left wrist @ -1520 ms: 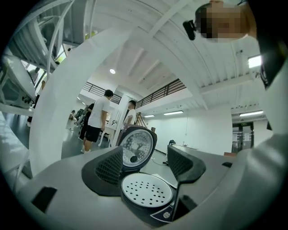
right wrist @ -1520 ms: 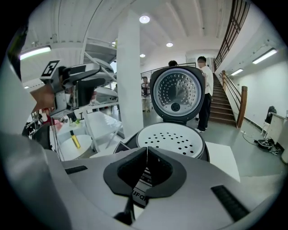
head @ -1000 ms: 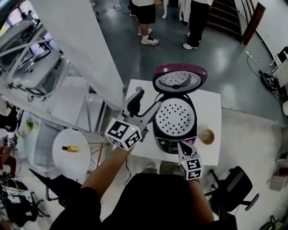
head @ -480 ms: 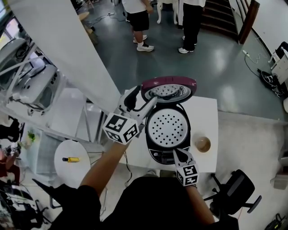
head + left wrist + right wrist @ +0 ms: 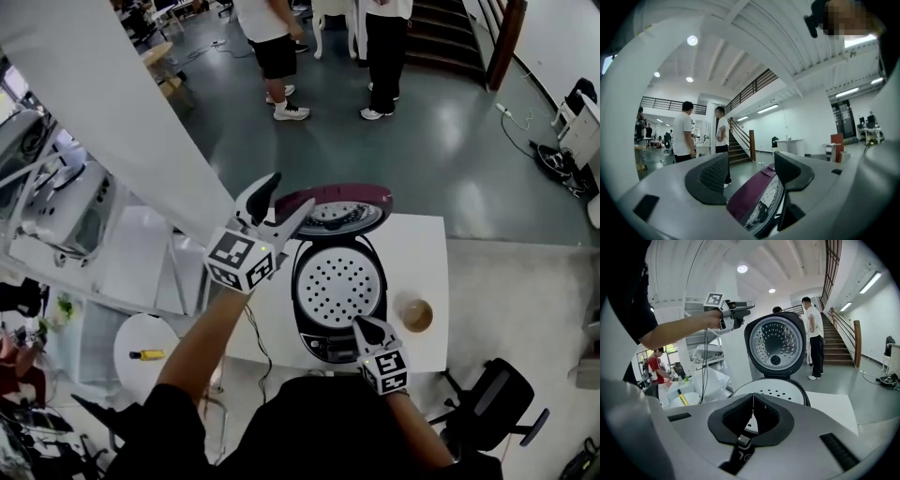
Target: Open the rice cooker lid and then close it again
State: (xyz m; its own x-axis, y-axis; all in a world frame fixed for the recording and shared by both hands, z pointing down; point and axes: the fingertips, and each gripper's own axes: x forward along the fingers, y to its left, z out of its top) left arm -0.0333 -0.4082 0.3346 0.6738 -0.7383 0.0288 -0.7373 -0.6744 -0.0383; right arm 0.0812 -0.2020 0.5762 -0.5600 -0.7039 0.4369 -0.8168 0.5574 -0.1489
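The rice cooker sits near the middle of a white worktop. Its maroon lid stands raised on the far hinge, the pale, perforated underside facing the person. A white perforated steaming tray fills the open pot.

The left tongs are at the lid's upper left edge, pointing roughly level. In the left gripper view they are released, jaws well apart, and the lid's maroon rim runs through the gap between them. I cannot tell whether either pad touches it.

The right tongs hang over the cooker's near front edge, angled down toward the pot. In the right gripper view they are clenched, pad against pad, with nothing between them. The open lid rises straight ahead of them.

A brownish cup stands on the worktop just to the right of the cooker. Off to the left, lower down, is a small round white table with a yellow tool lying on it. An office chair stands at lower right. Beyond the worktop, two people stand on the grey floor near a staircase.
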